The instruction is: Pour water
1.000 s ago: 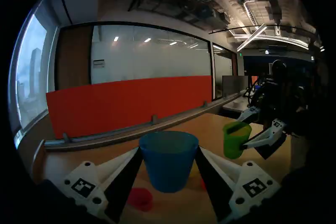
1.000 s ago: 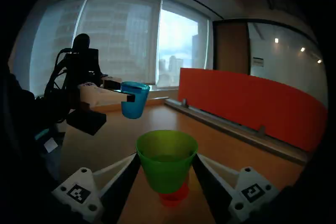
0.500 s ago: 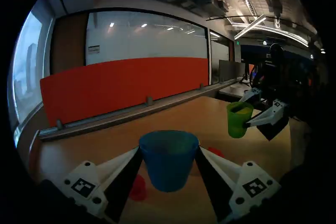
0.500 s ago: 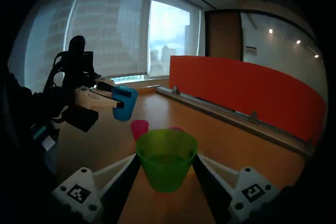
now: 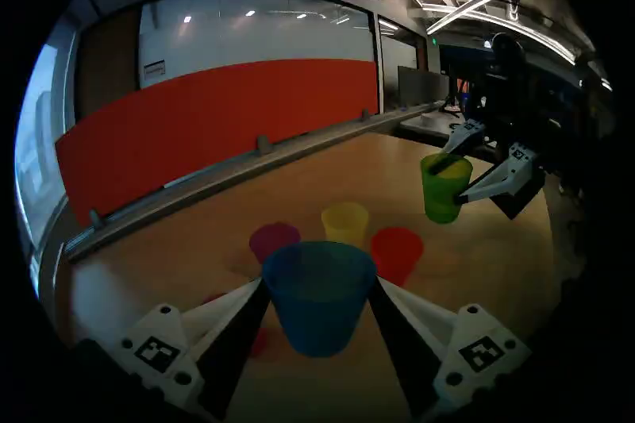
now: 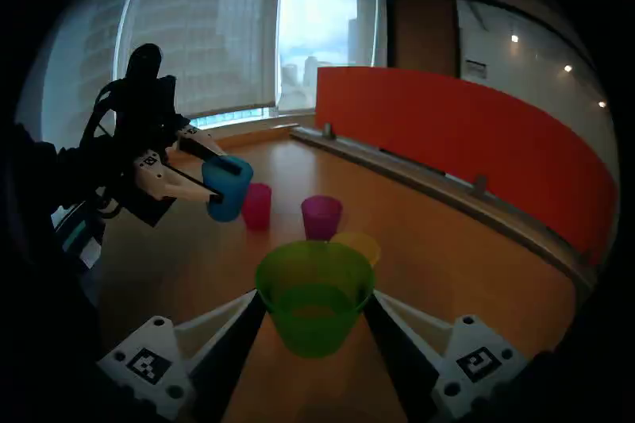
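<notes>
Left gripper view: two cups were held upright and well apart over the desk (image 5: 198, 213).
The left gripper (image 5: 317, 286) clasped the blue cup (image 5: 319, 308); the right gripper (image 5: 447, 179) likewise clamped the green cup (image 5: 439, 199), which lay ahead and to the right, beyond the red cup (image 5: 395, 252). Bringing one rim over the other looked the next need.

Left gripper (image 5: 317, 286) is held level, fingers clamped on a blue cup (image 5: 318, 308); right gripper (image 6: 315, 293) is clamped likewise (green cup (image 6: 314, 313)), both kept upright.
</notes>
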